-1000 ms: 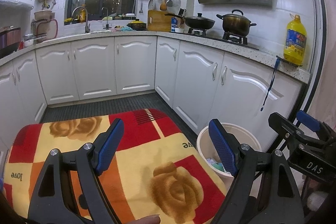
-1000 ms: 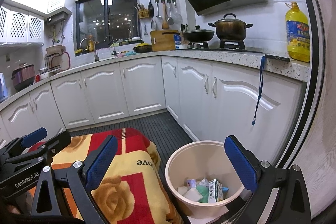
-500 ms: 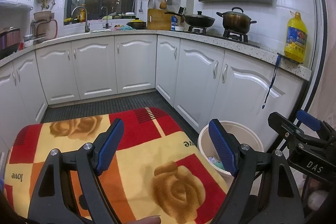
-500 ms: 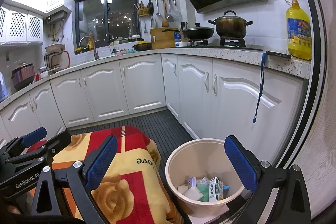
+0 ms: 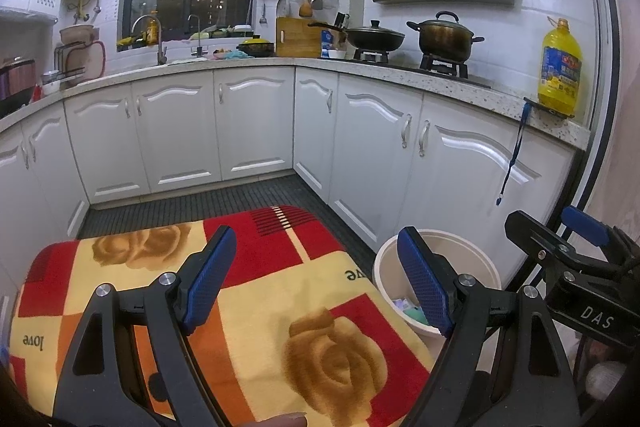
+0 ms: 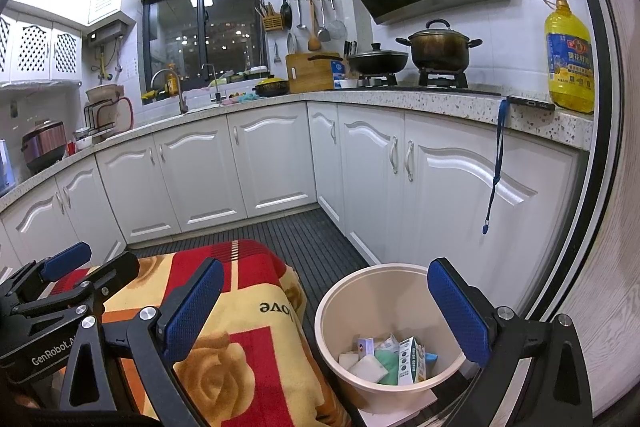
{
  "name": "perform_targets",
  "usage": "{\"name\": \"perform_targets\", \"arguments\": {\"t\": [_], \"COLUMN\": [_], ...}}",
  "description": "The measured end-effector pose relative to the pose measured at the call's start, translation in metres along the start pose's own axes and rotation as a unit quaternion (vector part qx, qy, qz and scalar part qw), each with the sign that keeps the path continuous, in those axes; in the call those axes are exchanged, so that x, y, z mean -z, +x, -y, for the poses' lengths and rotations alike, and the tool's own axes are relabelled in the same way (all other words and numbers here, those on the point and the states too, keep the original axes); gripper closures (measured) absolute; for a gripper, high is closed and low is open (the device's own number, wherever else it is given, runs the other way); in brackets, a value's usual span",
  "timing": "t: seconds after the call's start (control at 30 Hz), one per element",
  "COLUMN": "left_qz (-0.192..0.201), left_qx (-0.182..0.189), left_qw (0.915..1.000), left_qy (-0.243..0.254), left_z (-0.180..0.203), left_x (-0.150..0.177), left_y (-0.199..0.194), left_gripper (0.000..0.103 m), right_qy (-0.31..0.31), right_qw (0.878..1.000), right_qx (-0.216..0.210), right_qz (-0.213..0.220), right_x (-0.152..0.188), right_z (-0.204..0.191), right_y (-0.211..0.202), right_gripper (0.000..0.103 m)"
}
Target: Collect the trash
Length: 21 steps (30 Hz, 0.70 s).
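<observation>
At four o'clock of the flowered blanket (image 6: 248,339), the bin (image 6: 404,277) holds the trash (image 6: 390,361). Nothing has changed over the last second: left gripper (image 5: 316,283) and right gripper (image 6: 324,315) gape wide, empty, so collecting looks finished.

Trash bin (image 6: 384,311): round, cream-coloured plastic pail, upright, open-topped, standing on the dark ribbed floor just beside the white lower cabinets; its base rests on a pale flat sheet.

Trash (image 6: 390,361): heap lying on the bin's bottom, filling only the lowest part. Includes a small green-and-white carton (image 6: 409,361) standing on end, a white flat pad, a pale green piece, and a small white box with purple print.
</observation>
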<state>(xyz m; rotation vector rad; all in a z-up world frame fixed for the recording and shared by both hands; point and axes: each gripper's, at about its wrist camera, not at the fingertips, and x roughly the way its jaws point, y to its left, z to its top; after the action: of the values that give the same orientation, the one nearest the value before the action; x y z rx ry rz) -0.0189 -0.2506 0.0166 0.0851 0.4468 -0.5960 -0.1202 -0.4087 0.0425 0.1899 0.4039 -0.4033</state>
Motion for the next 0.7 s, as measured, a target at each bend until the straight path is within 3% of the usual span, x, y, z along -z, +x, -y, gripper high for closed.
{"name": "perform_targets", "arguments": {"t": [0.7], "left_qz": [-0.011], "left_qx": [0.008], "left_qw": [0.9999], "left_qy": [0.008], "left_z": [0.0064], "left_x": [0.0022], "left_y": [0.0065], "left_gripper": [0.021], "right_qy": [0.004], "right_qw": [1.000], "right_qx": [0.001], "right_qz": [-0.014], "right_x": [0.0059], "right_z": [0.0089], "right_y": [0.0082], "right_gripper": [0.002]}}
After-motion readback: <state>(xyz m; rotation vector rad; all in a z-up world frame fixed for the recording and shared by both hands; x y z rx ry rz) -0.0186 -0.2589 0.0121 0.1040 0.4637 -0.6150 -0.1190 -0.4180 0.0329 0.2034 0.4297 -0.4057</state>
